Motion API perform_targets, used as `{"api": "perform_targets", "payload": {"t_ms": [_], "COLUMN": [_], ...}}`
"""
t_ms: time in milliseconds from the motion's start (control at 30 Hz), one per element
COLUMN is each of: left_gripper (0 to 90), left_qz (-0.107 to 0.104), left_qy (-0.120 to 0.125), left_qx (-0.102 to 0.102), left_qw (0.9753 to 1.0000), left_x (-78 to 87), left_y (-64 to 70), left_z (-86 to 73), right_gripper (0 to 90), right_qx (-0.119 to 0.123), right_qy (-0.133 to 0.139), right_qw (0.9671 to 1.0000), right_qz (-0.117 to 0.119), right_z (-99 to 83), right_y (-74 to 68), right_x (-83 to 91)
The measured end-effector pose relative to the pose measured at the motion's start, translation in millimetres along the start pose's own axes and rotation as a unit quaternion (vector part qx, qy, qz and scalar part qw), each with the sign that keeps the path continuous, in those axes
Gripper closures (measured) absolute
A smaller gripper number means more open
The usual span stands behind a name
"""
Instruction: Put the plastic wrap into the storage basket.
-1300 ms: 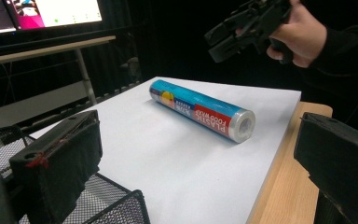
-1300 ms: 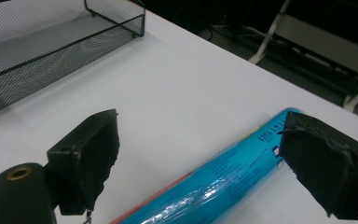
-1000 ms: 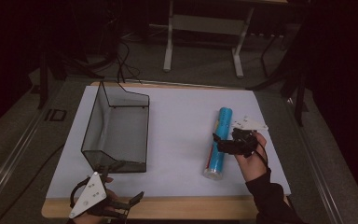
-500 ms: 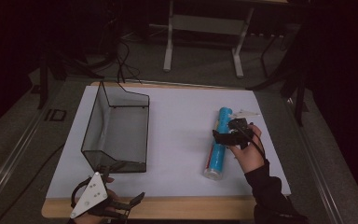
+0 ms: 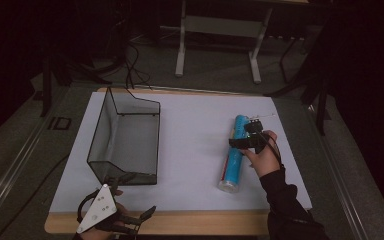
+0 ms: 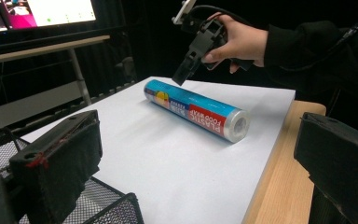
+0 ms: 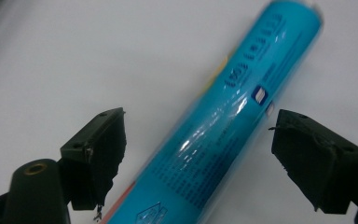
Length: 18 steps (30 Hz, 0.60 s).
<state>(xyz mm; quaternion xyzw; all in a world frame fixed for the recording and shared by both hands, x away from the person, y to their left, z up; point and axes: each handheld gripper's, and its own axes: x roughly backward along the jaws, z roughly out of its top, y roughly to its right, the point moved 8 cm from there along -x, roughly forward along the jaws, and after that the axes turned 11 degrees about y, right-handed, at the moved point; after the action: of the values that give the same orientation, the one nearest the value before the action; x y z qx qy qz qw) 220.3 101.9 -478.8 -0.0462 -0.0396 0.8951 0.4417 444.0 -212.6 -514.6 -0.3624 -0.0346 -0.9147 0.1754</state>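
R gripper (image 7: 196,154) jaws wide astride wrap roll (image 7: 233,121), seemingly not touching

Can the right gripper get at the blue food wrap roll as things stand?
Probably yes. The right gripper hangs open over the food wrap roll, one jaw to each side of it, with nothing between them. The roll lies alone on the white sheet, apart from the wire basket.

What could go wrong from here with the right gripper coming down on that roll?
The food wrap roll is a smooth, glossy cylinder lying on the flat table, so it may roll aside or slip as the open right gripper closes. It is long, and a grip off its middle could let it tilt when lifted.
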Motion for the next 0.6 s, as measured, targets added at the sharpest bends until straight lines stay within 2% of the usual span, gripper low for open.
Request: {"api": "perform_targets", "payload": {"t_ms": [200, 267, 400, 600], "left_gripper": [1.5, 1.5, 1.5, 1.5], "left_qz": [0.0, 0.0, 0.0, 0.0], "left_qy": [-0.001, -0.001, -0.004, -0.005], "left_qx": [-0.001, -0.002, -0.006, -0.013], "left_qw": [1.0, 1.0, 1.0, 0.9999], "left_x": [0.2, 0.0, -0.4, -0.6], "left_y": [0.0, 0.0, 0.5, 1.8], "left_z": [-0.1, -0.2, -0.9, -0.7], "right_gripper": [23.0, 23.1, 26.4, 26.4], "right_qx": [-0.021, -0.035, -0.049, -0.056], "right_qy": [-0.025, -0.039, -0.065, -0.09], "right_qw": [0.9994, 0.9986, 0.9966, 0.9941], "right_qz": [-0.006, -0.001, -0.006, -0.02], "right_z": [-0.8, -1.7, -2.3, -2.7], "right_y": [5.6, 5.7, 8.5, 12.1], "right_x": [-13.4, -17.5, -25.5, -35.0]}}
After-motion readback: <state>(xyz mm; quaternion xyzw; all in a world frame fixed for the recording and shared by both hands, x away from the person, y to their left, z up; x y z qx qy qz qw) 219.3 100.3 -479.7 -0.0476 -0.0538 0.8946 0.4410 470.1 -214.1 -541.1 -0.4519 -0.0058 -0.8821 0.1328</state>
